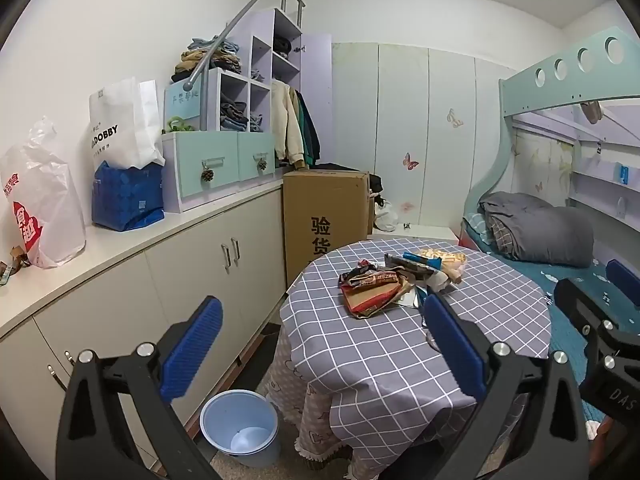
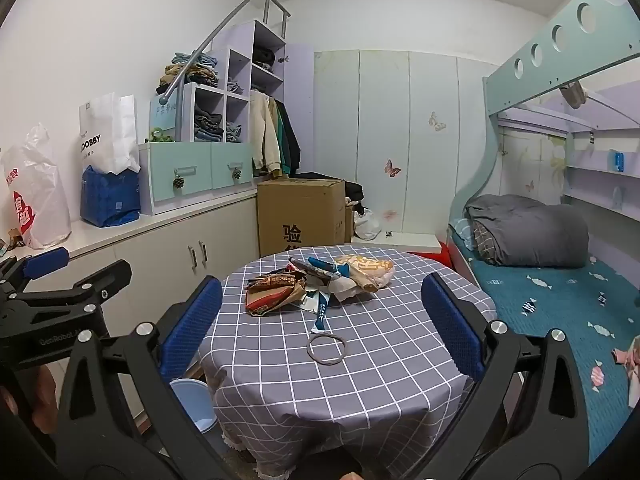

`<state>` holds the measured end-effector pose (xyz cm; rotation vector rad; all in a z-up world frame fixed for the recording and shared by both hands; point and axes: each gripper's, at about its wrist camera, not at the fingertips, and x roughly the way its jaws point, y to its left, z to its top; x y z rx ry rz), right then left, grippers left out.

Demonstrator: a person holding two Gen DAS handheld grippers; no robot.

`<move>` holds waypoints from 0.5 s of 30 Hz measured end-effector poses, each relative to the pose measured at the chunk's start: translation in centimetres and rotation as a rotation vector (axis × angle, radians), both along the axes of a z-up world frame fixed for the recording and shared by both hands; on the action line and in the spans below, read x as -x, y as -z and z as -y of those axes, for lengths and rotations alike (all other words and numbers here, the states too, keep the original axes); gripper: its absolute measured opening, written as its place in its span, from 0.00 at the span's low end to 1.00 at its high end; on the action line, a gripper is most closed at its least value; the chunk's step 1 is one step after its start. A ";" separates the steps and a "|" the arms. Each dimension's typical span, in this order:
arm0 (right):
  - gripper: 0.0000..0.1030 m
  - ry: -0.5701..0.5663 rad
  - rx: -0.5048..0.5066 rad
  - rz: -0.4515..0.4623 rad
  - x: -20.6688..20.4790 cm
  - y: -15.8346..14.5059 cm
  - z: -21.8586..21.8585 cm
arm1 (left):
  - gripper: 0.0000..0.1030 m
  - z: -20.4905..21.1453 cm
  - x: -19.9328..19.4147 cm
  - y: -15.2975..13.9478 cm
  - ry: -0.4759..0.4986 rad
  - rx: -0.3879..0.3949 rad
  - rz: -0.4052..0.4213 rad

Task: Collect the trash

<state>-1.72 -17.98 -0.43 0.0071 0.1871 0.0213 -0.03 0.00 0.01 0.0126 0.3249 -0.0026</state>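
Left wrist view: the left tongs [image 1: 320, 332] hang wide open and empty over the near rim of a round table in a grey checked cloth [image 1: 384, 364]. The right tongs [image 2: 320, 320] gape equally wide, touching nothing. A heap of crumpled snack wrappers [image 2: 316, 284] lies at the table's centre, its long axis running left to right, well apart from both tongs. A grey hair band [image 2: 326, 349] lies nearer. A pale blue plastic bin [image 1: 239, 427] stands on the floor left of the table, beside beige cupboards [image 1: 192, 280].
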 end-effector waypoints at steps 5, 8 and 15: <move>0.95 0.005 -0.002 0.001 0.2 0.0 0.1 | 0.96 0.0 0.0 0.0 0.001 0.002 -0.006; 0.95 -0.001 -0.001 -0.008 -0.2 0.0 0.0 | 0.96 0.1 0.0 0.0 0.002 -0.001 -0.006; 0.95 -0.002 0.000 -0.012 -0.2 -0.1 0.0 | 0.96 -0.1 0.2 -0.1 0.000 0.005 -0.005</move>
